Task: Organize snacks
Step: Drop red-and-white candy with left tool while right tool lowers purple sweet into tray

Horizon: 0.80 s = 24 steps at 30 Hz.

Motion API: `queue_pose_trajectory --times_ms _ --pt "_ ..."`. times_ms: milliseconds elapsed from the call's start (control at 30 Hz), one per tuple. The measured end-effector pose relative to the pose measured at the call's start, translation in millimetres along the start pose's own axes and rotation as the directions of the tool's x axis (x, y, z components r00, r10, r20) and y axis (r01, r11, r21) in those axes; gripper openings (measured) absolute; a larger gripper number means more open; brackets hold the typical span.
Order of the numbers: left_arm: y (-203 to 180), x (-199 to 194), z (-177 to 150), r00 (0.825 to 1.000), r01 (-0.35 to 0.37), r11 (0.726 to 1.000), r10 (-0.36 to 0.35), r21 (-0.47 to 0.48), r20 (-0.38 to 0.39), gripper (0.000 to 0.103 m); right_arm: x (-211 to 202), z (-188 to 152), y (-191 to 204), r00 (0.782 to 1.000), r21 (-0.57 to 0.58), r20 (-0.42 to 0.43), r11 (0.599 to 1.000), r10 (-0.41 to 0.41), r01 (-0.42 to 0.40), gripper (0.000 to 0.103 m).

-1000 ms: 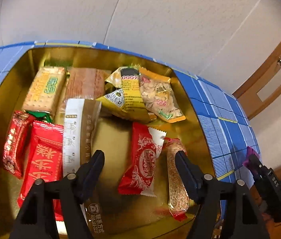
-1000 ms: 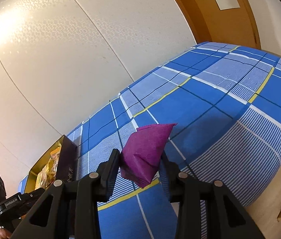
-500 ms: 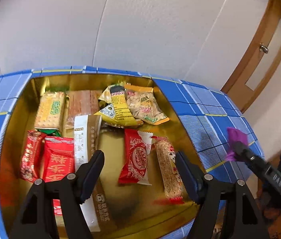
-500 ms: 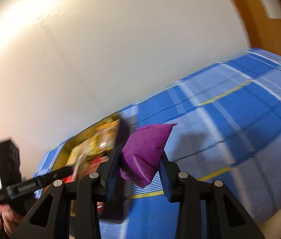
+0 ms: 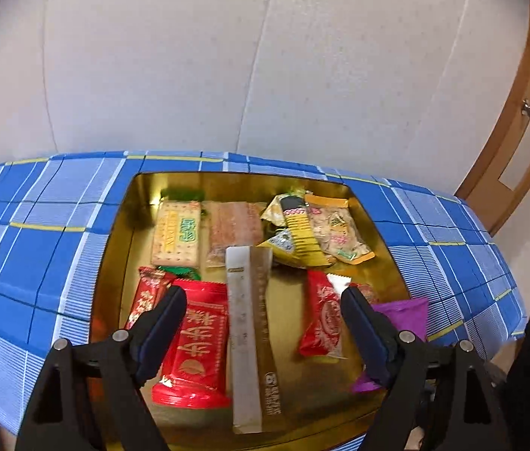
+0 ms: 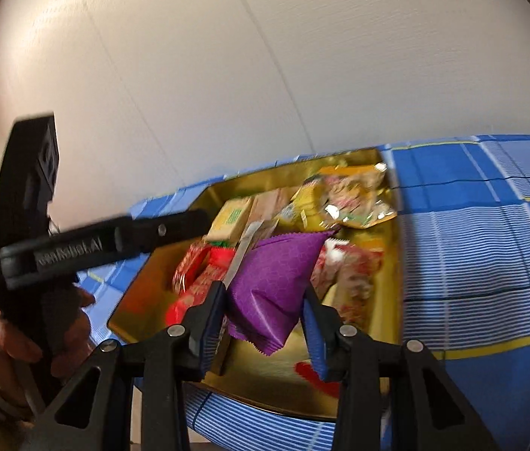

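1. Gripping a purple packet (image 6: 270, 285), the right gripper (image 6: 265, 323) has its jaws closed on it above the near right part of the gold tin (image 6: 394, 274).
2. Left gripper (image 5: 263, 332) hovers over the tin's near edge, jaws wide, holding nothing.
3. Snack packets fill the tin.

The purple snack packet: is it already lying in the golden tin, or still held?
Still held: the right gripper clamps the purple snack packet above the golden tin.
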State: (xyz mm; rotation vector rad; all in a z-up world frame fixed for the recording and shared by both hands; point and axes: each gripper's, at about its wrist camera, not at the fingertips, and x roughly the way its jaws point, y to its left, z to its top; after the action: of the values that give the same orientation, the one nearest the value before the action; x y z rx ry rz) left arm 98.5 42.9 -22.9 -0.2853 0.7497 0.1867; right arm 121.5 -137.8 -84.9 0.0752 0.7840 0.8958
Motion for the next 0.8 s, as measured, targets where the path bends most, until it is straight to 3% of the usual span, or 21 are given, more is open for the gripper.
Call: queue_pose_trajectory --times_ms 200,367,633,800 --pt "8 -3 -5 1.000 -0.012 1.000 0.012 -0.008 -0.001 0.091 2 -6 5 0.998 -0.047 -0.011 0.997 -0.056 0.055 0.045" --pt "4 -10 -8 0.999 -0.031 0.999 0.030 0.022 0.027 0.103 -11 -6 -13 0.999 0.049 0.026 0.998 -0.041 0.039 0.045" --pt "0 -12 -17 0.998 -0.062 0.997 0.062 0.055 0.015 0.103 -37 -7 -31 0.988 0.160 0.144 0.986 -0.063 0.040 0.045" --pt "-11 -18 -23 0.995 -0.100 0.991 0.098 0.091 0.026 0.103 -39 -7 -27 0.972 0.163 0.161 0.976 -0.172 0.146 0.045"
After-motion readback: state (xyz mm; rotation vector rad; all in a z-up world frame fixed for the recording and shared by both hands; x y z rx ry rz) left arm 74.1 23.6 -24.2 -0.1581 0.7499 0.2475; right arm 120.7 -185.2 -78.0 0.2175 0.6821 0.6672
